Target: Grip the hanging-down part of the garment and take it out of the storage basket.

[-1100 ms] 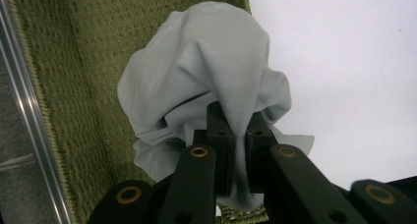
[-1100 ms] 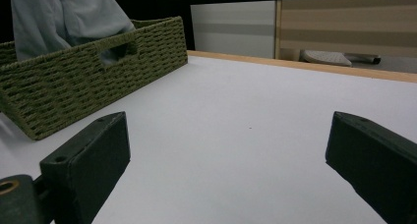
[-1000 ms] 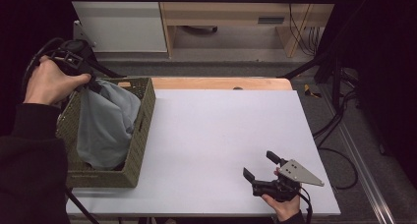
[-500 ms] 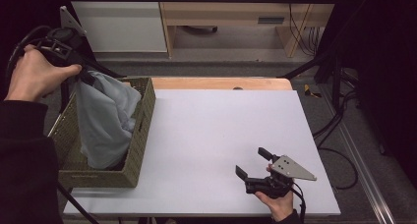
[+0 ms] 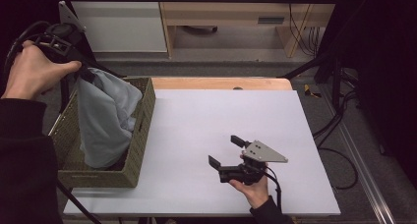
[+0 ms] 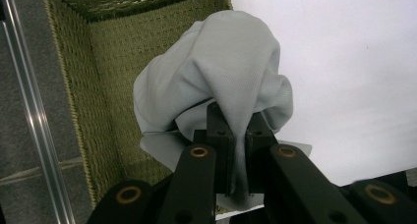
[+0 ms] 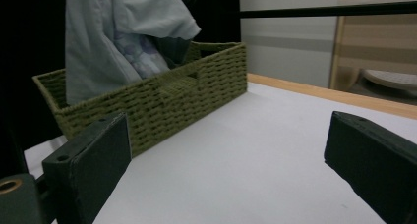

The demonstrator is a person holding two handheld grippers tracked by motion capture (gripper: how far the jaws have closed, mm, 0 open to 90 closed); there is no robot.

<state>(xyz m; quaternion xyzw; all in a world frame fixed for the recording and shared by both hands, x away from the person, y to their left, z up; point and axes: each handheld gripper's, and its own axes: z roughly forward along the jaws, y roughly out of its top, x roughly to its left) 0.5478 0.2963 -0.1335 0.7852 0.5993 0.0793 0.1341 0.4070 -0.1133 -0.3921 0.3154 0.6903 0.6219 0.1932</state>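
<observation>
A pale grey cloth point(image 5: 105, 118) hangs from my left gripper point(image 5: 83, 71), which is shut on its top and held high over the far left end of a green woven basket point(image 5: 141, 135). The cloth's lower part still rests inside the basket. In the left gripper view the cloth point(image 6: 221, 81) bunches out from between the closed jaws of my left gripper point(image 6: 239, 135), above the basket point(image 6: 105, 62). My right gripper point(image 5: 226, 151) rests open near the table's front edge, pointing left toward the basket point(image 7: 162, 96) and the cloth point(image 7: 113, 37), with nothing between its fingers.
The white table point(image 5: 206, 116) has a wooden strip along its far edge. The basket stands at the table's left end. Cables and a black frame leg lie on the floor to the right, and wooden furniture stands beyond the table.
My left gripper has risen and drawn back to the left, pulling the cloth higher out of the basket. My right gripper has slid left along the front of the table.
</observation>
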